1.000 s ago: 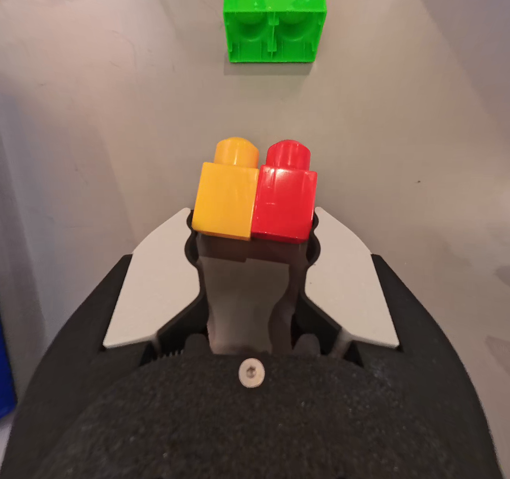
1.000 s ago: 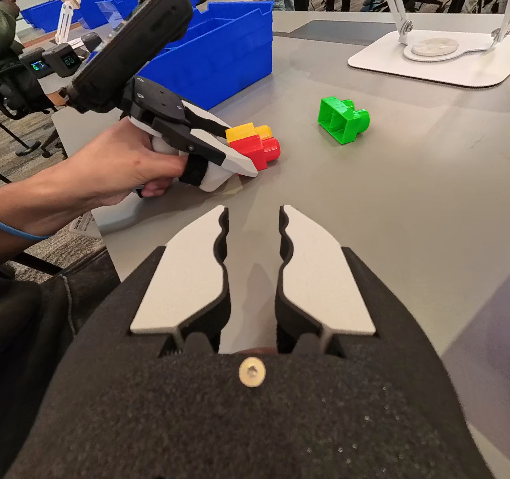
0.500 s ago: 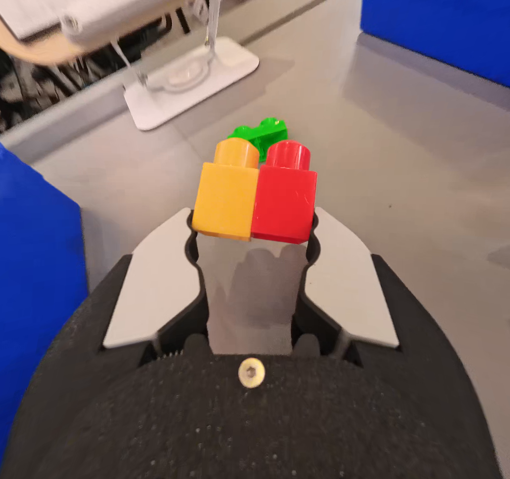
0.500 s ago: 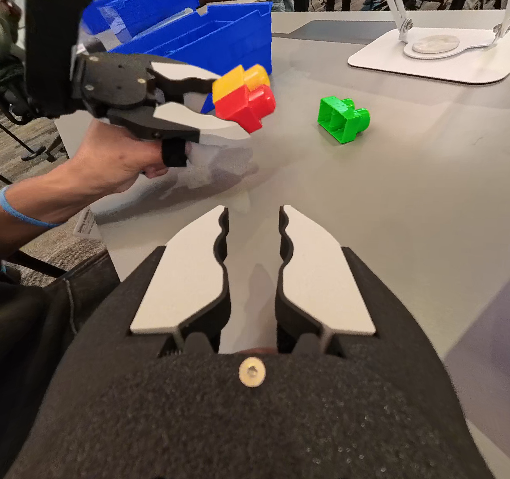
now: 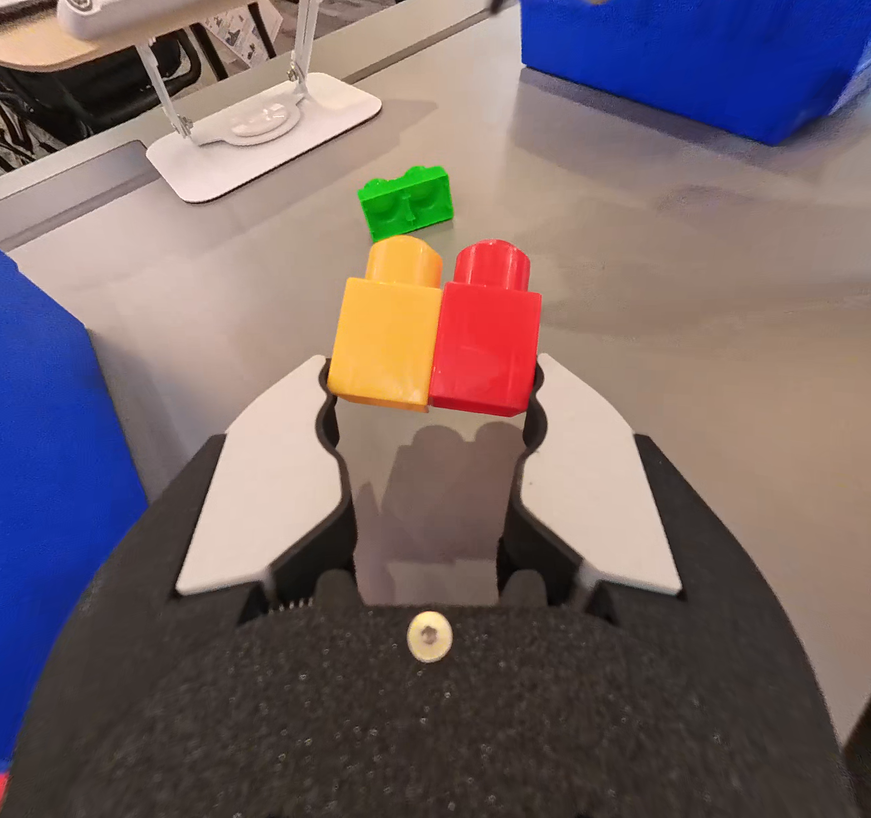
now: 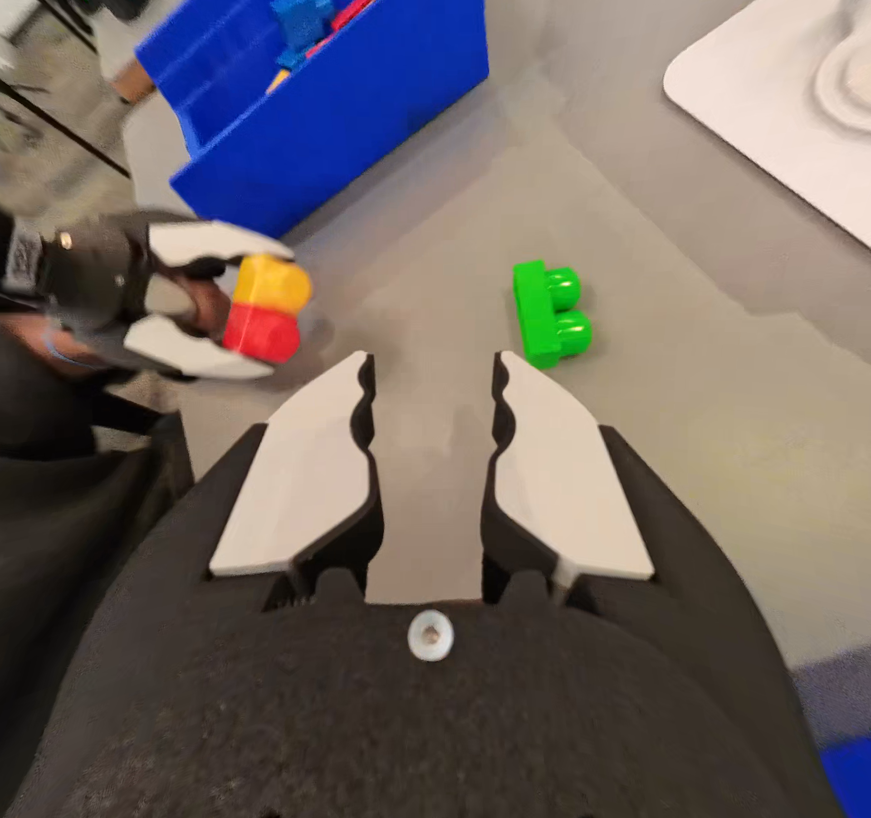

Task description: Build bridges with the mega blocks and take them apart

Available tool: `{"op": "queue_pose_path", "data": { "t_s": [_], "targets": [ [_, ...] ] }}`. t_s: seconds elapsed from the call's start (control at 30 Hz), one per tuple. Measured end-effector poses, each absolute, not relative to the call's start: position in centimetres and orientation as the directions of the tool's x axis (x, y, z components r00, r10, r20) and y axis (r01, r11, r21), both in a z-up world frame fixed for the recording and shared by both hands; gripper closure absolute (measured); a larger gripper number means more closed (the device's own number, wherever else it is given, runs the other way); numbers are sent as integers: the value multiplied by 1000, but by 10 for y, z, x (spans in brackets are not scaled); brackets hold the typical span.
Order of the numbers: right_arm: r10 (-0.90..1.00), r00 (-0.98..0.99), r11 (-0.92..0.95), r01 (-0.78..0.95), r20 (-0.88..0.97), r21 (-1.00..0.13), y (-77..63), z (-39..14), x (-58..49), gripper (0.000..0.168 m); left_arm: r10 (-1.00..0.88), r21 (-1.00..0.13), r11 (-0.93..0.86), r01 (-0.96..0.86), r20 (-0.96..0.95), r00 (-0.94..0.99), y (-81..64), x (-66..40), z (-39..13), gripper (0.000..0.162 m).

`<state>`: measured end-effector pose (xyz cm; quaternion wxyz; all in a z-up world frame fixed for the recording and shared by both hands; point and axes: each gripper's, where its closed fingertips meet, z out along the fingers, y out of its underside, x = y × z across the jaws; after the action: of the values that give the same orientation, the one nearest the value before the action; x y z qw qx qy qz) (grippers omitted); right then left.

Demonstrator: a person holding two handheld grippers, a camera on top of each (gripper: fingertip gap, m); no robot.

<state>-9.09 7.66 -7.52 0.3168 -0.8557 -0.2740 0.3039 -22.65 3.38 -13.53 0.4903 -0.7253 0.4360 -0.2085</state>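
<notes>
My left gripper [image 5: 432, 373] is shut on a yellow block [image 5: 384, 340] and a red block [image 5: 485, 347] held side by side, studs pointing forward, above the grey table [image 5: 660, 324]. The right wrist view shows the same pair, yellow [image 6: 268, 284] over red [image 6: 261, 336], in that gripper at the left. A green two-stud block [image 5: 407, 206] lies on its side on the table ahead; in the right wrist view the green block [image 6: 549, 314] lies just right of my right fingertips. My right gripper [image 6: 432, 364] is open and empty above the table.
A blue bin [image 6: 330, 112] with several blocks in it stands at the back left of the right wrist view. Another blue bin [image 5: 683, 41] is at the far right and a white stand base [image 5: 264, 135] at the far left in the left wrist view. There is about 15 cm between the tips of the two grippers.
My left gripper lifted the yellow and red pair off the table and tilted up. My right gripper rose, tipped down toward the table and opened wider, with nothing in it.
</notes>
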Motion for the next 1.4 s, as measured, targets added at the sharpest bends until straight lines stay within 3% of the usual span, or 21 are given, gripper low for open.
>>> {"op": "queue_pose_path", "data": {
  "t_s": [0.1, 0.23, 0.5, 0.6, 0.77, 1.0, 1.23, 1.4],
  "targets": [
    [589, 631, -785, 296, -506, -545, 116, -97, -80, 121, -843, -891, -103, -441, -157, 515, 26, -226, -131, 85],
    [555, 613, -830, 360, -562, -427, 147, -127, -77, 120, -852, -888, -84, -452, -171, 494, 18, -227, -133, 85],
    [601, 574, -790, 531, -556, -306, 139, -175, -98, 114, -865, -892, -173, -417, -65, 498, 18, -233, -139, 85],
    [628, 535, -764, 564, -566, -315, 130, -178, -109, 122, -862, -886, -182, -427, -66, 503, 20, -235, -142, 85],
    [727, 506, -681, 620, -464, -390, 119, -177, -125, 123, -863, -877, -175, -446, -81, 498, 19, -234, -145, 85],
    [835, 543, -511, 708, -88, -488, 114, -162, -125, 123, -858, -872, -173, -457, -94, 504, 20, -233, -147, 85],
    [736, 667, -453, 361, -114, -815, 77, -70, -146, 124, -814, -890, -41, -455, -234, 532, 36, -232, -129, 85],
    [622, 781, -405, 262, -54, -876, 42, -65, -148, 124, -759, -855, 182, -486, -436, 483, 45, -219, -103, 86]
  ]
}}
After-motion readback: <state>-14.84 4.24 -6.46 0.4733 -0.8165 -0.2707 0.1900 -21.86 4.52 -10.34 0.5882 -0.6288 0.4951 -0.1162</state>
